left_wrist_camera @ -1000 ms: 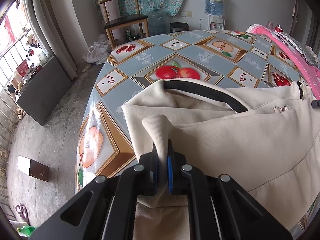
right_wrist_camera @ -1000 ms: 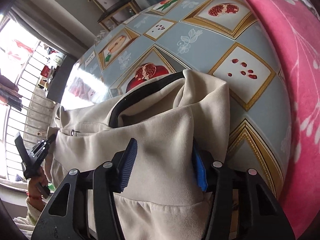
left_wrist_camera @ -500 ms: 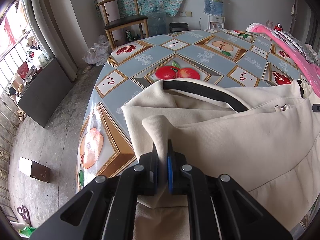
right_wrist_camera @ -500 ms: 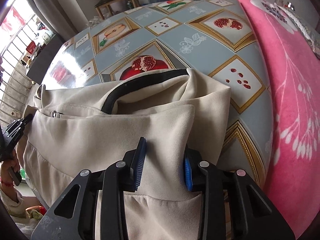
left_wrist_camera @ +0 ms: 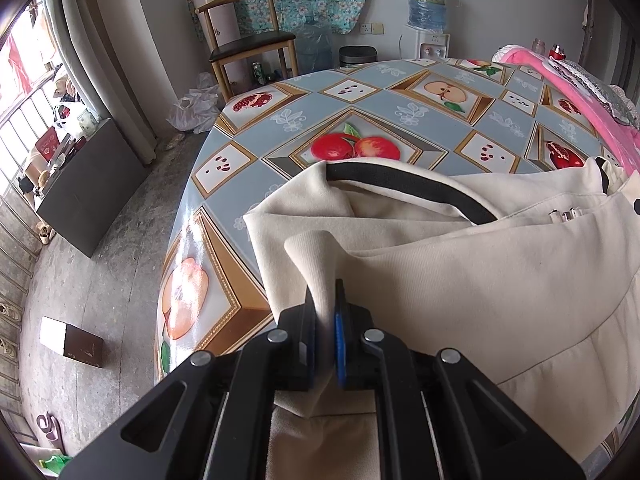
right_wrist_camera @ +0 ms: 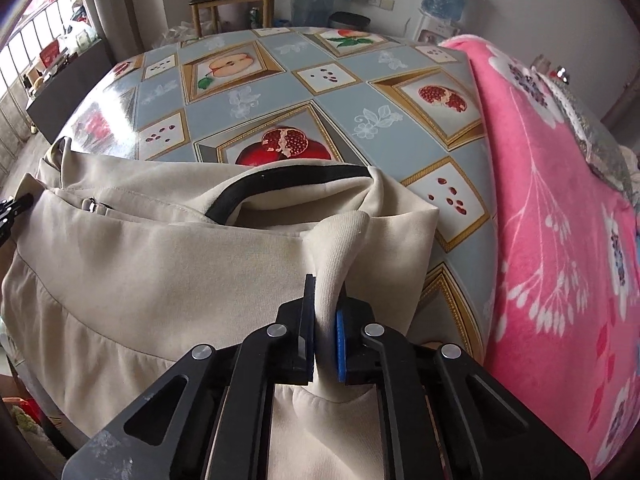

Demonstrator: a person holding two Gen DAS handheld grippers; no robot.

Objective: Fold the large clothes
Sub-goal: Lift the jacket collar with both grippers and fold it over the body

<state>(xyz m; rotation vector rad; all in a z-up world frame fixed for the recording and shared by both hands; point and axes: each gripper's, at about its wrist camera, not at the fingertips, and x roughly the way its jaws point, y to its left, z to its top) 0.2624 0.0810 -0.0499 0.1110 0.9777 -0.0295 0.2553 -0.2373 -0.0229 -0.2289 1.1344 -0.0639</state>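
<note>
A large cream jacket (left_wrist_camera: pixel 460 264) with a black collar band (left_wrist_camera: pixel 408 188) lies on the near part of a table covered in a fruit-pattern cloth (left_wrist_camera: pixel 360 96). It also shows in the right wrist view (right_wrist_camera: pixel 168 252). My left gripper (left_wrist_camera: pixel 325 300) is shut on a pinched fold at the jacket's left edge. My right gripper (right_wrist_camera: pixel 325 300) is shut on a pinched fold near the jacket's right edge. The jacket's lower part hangs over the near table edge, under both grippers.
A pink flowered blanket (right_wrist_camera: pixel 560 200) covers the table's right side. Beyond the table stand a wooden chair (left_wrist_camera: pixel 248 40), a water dispenser (left_wrist_camera: pixel 430 12) and a black bin (left_wrist_camera: pixel 358 56). A dark cabinet (left_wrist_camera: pixel 92 184) and a small box (left_wrist_camera: pixel 72 340) are on the floor to the left.
My right gripper has closed from wide open onto a fold of the jacket and swung to face the table squarely. The left gripper has kept its hold and barely moved.
</note>
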